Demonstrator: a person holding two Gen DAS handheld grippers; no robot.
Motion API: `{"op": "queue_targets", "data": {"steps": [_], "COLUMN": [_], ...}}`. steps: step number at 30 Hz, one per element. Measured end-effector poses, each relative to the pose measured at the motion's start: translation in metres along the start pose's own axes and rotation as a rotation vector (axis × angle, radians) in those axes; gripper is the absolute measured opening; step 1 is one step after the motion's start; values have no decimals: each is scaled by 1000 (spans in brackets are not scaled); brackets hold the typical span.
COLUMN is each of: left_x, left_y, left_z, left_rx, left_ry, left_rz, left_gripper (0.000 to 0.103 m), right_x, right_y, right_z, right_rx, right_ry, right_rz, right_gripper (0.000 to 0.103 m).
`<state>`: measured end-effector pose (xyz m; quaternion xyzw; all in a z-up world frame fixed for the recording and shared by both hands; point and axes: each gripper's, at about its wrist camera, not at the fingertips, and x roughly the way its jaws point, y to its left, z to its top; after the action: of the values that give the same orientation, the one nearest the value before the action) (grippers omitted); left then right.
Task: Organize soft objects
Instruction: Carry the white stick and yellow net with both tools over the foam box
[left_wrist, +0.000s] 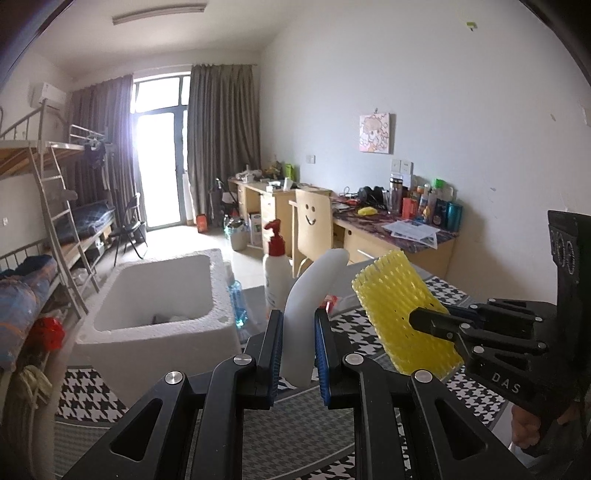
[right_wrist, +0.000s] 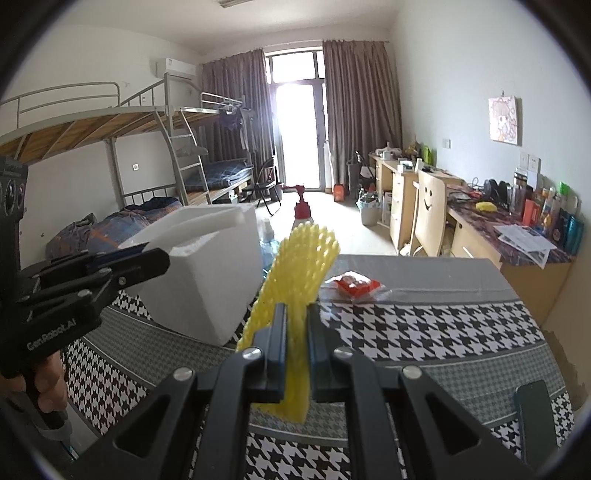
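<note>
White foam strip (left_wrist: 314, 291) is clamped btwn left gripper (left_wrist: 298, 354) pads, held upright. Yellow foam net (left_wrist: 400, 306) is pinched by right gripper (left_wrist: 415, 319). Styrofoam box (left_wrist: 155, 317) is seen at left.

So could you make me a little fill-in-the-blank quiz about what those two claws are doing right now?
1. The left claw is shut on a curved strip of white ____.
2. The foam net in the right claw is coloured ____.
3. The white foam box stands on a cloth with a black-and-white ____ pattern.
4. The small packet lying on the cloth is mostly ____.

Missing words: foam; yellow; houndstooth; red
</note>
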<state>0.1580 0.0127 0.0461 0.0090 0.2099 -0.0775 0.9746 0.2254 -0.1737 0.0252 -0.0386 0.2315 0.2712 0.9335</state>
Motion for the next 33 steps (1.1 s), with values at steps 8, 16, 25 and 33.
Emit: {"op": "queue_targets", "data": {"steps": [8,16,25,33], "left_x": [-1,1,1,0], "left_y": [8,18,28,31], "left_z": [7,11,18,23], "left_rx": [-14,-26,-43,-45], "left_ry": [-15,-17,-21,-31], "left_rz": [30,51,73,111], "left_gripper": [18,18,18,18], "right_x": [5,12,19,25], "right_y": [8,12,20,25], "right_z": [8,16,29,38], "right_rx": [-24,-44,-60,-63], "right_ry": [-9,-14,-31,-41], "right_rz": [6,-2,48,45], "right_gripper": [12,12,12,12]}}
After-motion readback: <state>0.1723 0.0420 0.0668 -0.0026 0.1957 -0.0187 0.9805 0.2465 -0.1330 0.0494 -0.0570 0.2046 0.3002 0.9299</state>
